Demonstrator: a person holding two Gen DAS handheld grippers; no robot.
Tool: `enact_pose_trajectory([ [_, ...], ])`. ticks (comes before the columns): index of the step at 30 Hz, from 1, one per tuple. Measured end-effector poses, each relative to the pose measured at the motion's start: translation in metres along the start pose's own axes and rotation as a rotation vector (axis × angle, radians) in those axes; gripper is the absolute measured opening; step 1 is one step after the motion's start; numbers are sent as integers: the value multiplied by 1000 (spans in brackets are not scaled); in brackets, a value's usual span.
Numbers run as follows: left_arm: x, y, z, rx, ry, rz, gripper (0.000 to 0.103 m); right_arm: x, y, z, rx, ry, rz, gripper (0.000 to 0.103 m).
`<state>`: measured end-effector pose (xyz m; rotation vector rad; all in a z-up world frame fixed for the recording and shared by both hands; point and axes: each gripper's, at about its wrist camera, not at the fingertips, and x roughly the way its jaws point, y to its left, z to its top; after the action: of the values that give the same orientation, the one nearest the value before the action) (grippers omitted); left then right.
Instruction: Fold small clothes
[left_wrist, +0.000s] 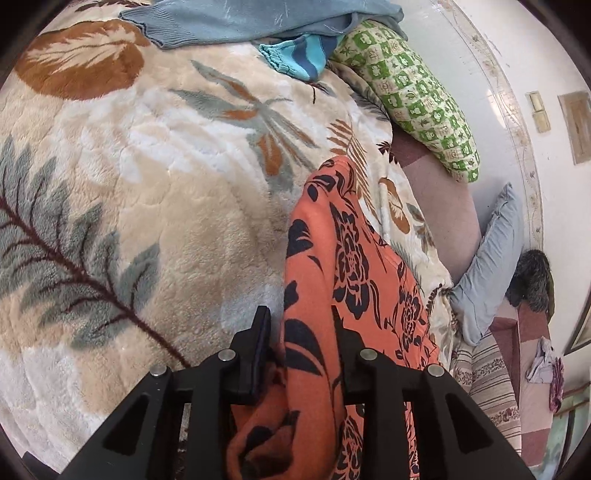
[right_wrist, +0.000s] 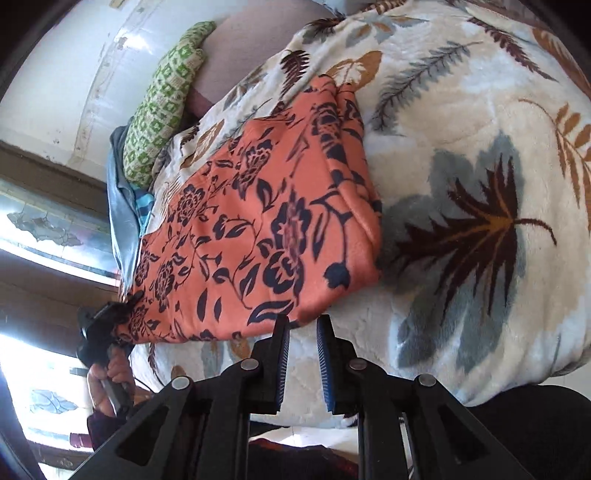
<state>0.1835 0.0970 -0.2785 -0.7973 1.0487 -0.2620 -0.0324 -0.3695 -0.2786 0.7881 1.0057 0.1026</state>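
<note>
The orange garment (right_wrist: 258, 229) with its dark floral print lies on a plush leaf-patterned blanket (right_wrist: 461, 155) that covers the bed, folded into a rough slab with a rounded, doubled edge on its right side in the right wrist view. One end of it runs up into the left gripper (left_wrist: 299, 332), whose two black fingers are clenched on a bunched fold of the cloth; in the left wrist view the fabric passes between the fingers and stretches away as a long ridge toward the far side of the bed. The same gripper appears in the right wrist view at the near left corner of the garment, pinching its edge, with the person's hand (right_wrist: 107, 380) wrapped around the handle below. The right gripper (right_wrist: 303, 328) hovers just beside the near edge of the garment, its blue-padded fingers parted with a narrow gap and nothing between them. At the far end of the blanket lies a grey-blue knit garment (left_wrist: 240, 22), with a turquoise striped piece (left_wrist: 299, 55) tucked against it. A green-and-white patterned pillow (left_wrist: 413, 92) rests just right of those, along the wall (left_wrist: 461, 74), and a pale blue pillow (left_wrist: 491, 258) leans nearer along the same side.
</note>
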Motion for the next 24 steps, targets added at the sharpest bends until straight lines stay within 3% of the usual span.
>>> enact_pose_trajectory([
  [3,-1,-11,1,61,-38,32,30,-5,31,1,-109,24,77,18],
  [6,-3,-23,1,132,-75,67,20,5,73,25,-204,-13,130,18],
  [10,-2,-26,1,151,-83,79,18,54,116,58,-266,-40,119,18],
  [13,-2,-27,2,158,-88,73,18,98,131,81,-225,-31,151,18],
  [16,-5,-27,2,162,-97,45,16,144,130,99,-174,-4,153,18],
  [17,-7,-27,1,165,-105,36,16,165,120,104,-126,34,130,12],
  [18,-9,-29,0,172,-111,27,16,179,105,106,-51,54,171,6],
  [20,-14,-36,-4,202,-134,11,16,178,86,108,28,44,276,3],
  [24,-29,-64,-16,281,-187,-20,15,160,78,108,-1,82,300,8],
])
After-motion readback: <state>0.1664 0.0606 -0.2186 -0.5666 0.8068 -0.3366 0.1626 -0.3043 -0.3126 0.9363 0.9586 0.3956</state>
